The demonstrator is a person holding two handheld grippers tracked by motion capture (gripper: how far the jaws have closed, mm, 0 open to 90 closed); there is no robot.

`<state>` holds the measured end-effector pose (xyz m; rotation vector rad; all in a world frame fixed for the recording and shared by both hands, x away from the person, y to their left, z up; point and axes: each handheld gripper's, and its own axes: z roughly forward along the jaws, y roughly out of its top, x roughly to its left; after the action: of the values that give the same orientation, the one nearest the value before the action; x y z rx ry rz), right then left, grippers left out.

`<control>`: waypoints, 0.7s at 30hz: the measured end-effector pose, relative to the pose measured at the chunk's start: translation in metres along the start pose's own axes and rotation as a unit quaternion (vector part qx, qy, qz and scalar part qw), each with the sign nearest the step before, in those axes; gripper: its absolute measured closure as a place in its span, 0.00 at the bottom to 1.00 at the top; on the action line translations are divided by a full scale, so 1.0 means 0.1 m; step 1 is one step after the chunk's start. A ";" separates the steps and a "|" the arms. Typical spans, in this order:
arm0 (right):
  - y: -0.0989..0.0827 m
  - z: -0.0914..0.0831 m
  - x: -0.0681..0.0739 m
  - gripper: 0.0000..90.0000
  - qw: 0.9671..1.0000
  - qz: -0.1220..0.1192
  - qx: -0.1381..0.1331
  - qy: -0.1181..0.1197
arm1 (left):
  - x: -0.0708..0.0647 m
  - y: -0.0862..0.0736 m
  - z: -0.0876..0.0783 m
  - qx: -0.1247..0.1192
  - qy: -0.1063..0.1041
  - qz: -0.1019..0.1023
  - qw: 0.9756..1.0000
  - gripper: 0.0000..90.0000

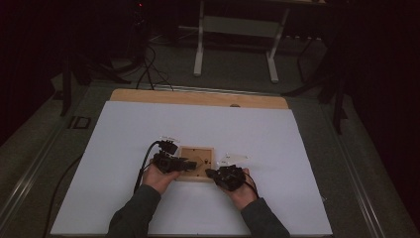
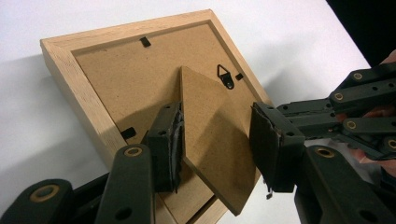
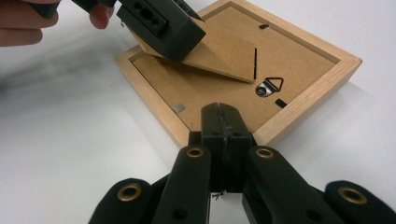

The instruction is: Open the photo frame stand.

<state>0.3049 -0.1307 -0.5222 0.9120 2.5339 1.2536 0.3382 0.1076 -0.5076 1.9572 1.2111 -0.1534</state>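
Observation:
A light wooden picture frame [image 1: 205, 152] lies face down on the white sheet, its brown backing board up. The backing's fold-out stand [image 2: 210, 116] is tilted up off the board. My left gripper [image 2: 215, 144] straddles that stand, its pads against the stand's two side edges. In the right gripper view the stand [image 3: 229, 60] rises under the left gripper's jaw [image 3: 163, 28]. My right gripper [image 3: 224, 123] is shut with nothing in it, its tips against the frame's near rim [image 3: 317, 93]. In the high view the left gripper [image 1: 194, 163] and right gripper [image 1: 214, 173] meet over the frame.
A small metal hanger [image 2: 226, 77] is fixed to the backing. A clear plastic pane [image 1: 234, 158] lies just right of the frame. The white sheet [image 1: 148, 129] covers a wooden table whose far edge [image 1: 198, 98] shows. Cables and a desk's legs [image 1: 199, 54] stand beyond.

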 end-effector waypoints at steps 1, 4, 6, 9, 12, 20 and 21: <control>0.00 0.00 0.00 1.00 1.000 -0.002 0.001 -0.001 | 0.00 0.00 0.00 0.000 0.001 0.001 1.000 0.62; 0.01 0.00 0.00 0.98 1.000 -0.008 0.003 -0.001 | -0.02 -0.01 0.00 0.003 0.008 0.008 1.000 0.62; 0.02 0.00 0.01 0.93 1.000 -0.014 0.002 -0.004 | -0.03 -0.01 0.00 0.003 0.015 0.014 1.000 0.62; 0.01 -0.02 0.00 0.85 1.000 -0.020 -0.003 -0.003 | -0.05 -0.02 0.01 0.001 0.022 0.023 1.000 0.62; 0.00 -0.06 -0.03 0.78 1.000 -0.010 -0.013 -0.010 | -0.09 -0.03 0.00 -0.004 0.029 0.036 0.999 0.62; 0.01 -0.18 -0.22 0.68 0.999 0.030 -0.032 -0.025 | -0.19 -0.08 -0.03 -0.016 0.050 0.087 0.995 0.62; 0.01 -0.19 -0.24 0.67 0.999 0.035 -0.032 -0.024 | -0.20 -0.08 -0.03 -0.019 0.052 0.093 0.994 0.62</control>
<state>0.3166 -0.1566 -0.5118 1.0122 2.4289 1.3082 0.3199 0.0973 -0.5005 2.0530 1.0826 0.0675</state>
